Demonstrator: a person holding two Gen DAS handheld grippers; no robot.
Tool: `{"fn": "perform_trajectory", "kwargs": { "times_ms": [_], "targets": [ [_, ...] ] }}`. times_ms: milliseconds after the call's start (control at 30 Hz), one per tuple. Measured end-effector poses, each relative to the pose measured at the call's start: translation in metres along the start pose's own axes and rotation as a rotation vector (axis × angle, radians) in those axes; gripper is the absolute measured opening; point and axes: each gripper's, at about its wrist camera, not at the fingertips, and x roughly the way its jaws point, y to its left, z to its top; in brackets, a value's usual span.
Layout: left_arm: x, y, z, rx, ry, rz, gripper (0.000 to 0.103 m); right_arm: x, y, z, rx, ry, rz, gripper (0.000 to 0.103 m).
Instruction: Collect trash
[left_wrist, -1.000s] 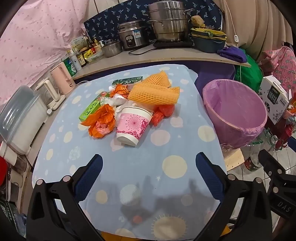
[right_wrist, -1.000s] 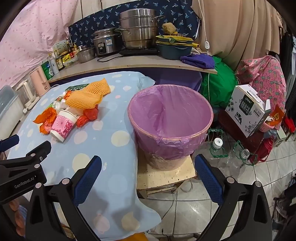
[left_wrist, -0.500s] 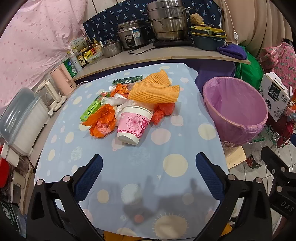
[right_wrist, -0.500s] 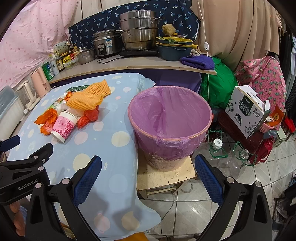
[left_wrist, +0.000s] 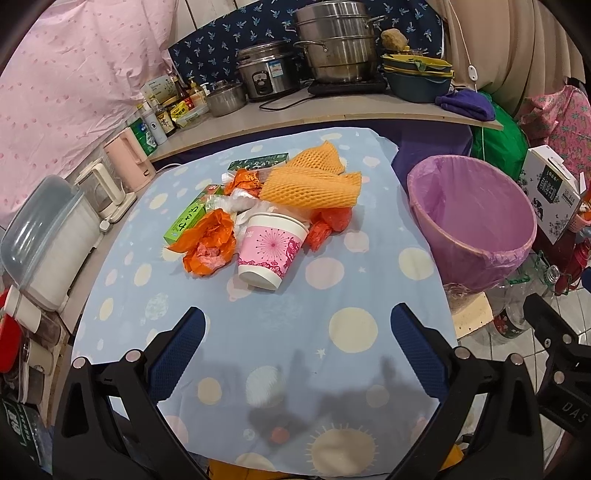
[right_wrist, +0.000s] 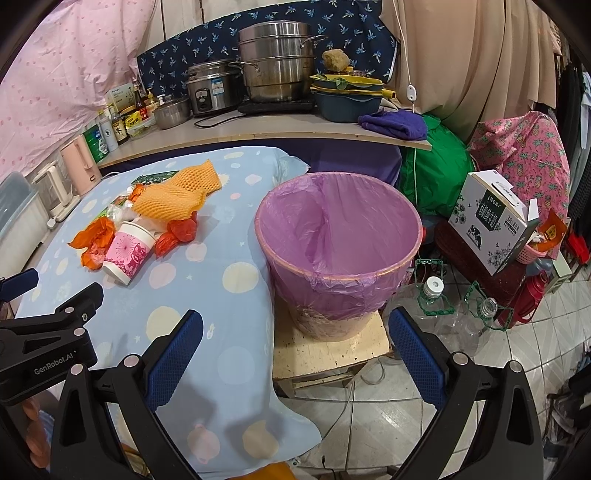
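Observation:
A pile of trash lies on the blue dotted tablecloth (left_wrist: 332, 295): a pink paper cup (left_wrist: 269, 249) on its side, orange foam netting (left_wrist: 310, 182), crumpled orange wrappers (left_wrist: 208, 243), red wrappers (left_wrist: 328, 225) and green boxes (left_wrist: 186, 219). The pile also shows in the right wrist view, with the cup (right_wrist: 127, 251) at the left. A bin with a purple liner (right_wrist: 338, 236) stands on a stool right of the table; it shows in the left wrist view too (left_wrist: 471, 221). My left gripper (left_wrist: 295, 350) is open and empty, short of the cup. My right gripper (right_wrist: 295, 354) is open and empty, before the bin.
A counter behind the table holds steel pots (left_wrist: 332, 48), a rice cooker (left_wrist: 264, 75), bottles and kettles (left_wrist: 127, 158). A plastic container (left_wrist: 44, 236) sits at the left. Empty water bottles (right_wrist: 432, 299) and a carton (right_wrist: 491, 225) stand on the tiled floor at the right.
Both grippers have drifted slightly back and up, so the view is a little wider. The trash and the bin have not moved. Both grippers stay open.

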Motion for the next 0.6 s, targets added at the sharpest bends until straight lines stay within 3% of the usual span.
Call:
{"fn": "perform_trajectory", "kwargs": {
  "times_ms": [600],
  "targets": [
    [-0.0029, -0.0021, 0.0020, 0.006, -0.006, -0.001, 0.096, -0.0063, -0.0010, 0.0030, -0.001, -0.006, 0.004, 0.096]
  ]
}}
